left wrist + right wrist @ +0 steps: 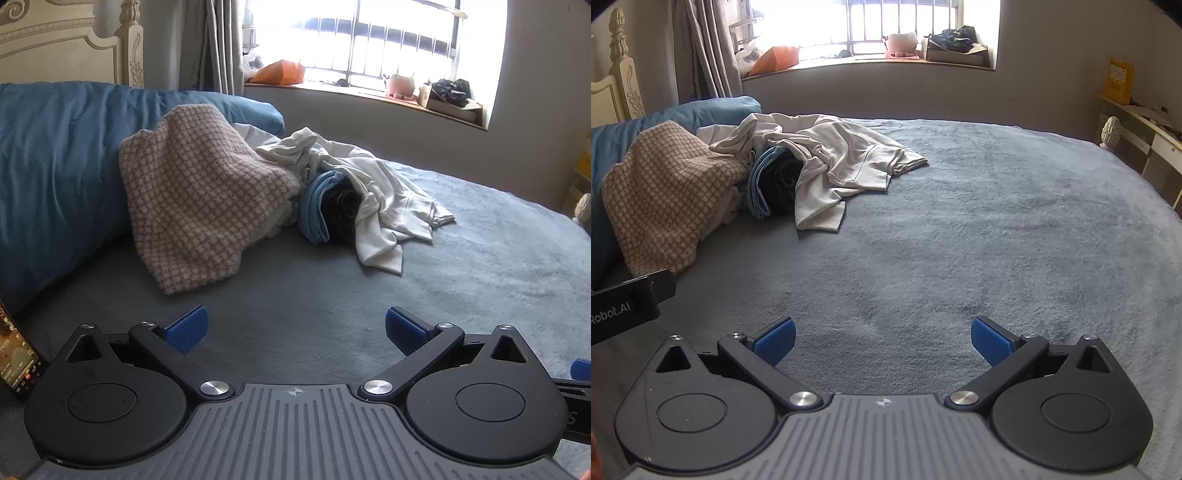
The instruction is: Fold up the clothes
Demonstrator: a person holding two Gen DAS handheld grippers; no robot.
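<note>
At the far left a dark phone with a lit screen (16, 360) lies at the edge of the bed, beside the rumpled blue duvet (55, 166) banked against the carved cream headboard (74, 40). Leaning on that duvet is the pink-and-white houndstooth knit garment (195, 199), slumped rather than laid flat, so it probably waits as part of an unsorted heap. Touching its right side sits a folded light-blue cloth (314, 206) wrapped round something dark, and over both drapes the crumpled cream-white sweatshirt (373, 192), its ribbed hem trailing onto the grey plush bed cover (997, 240).

Right of the heap the cover lies bare toward the bed's far edge, seemingly room enough for spreading a garment.

The left tool (293, 332) and right tool (882, 341) both hover low over the near cover, blue pads spread wide and holding nothing, well apart from the clothes.
</note>
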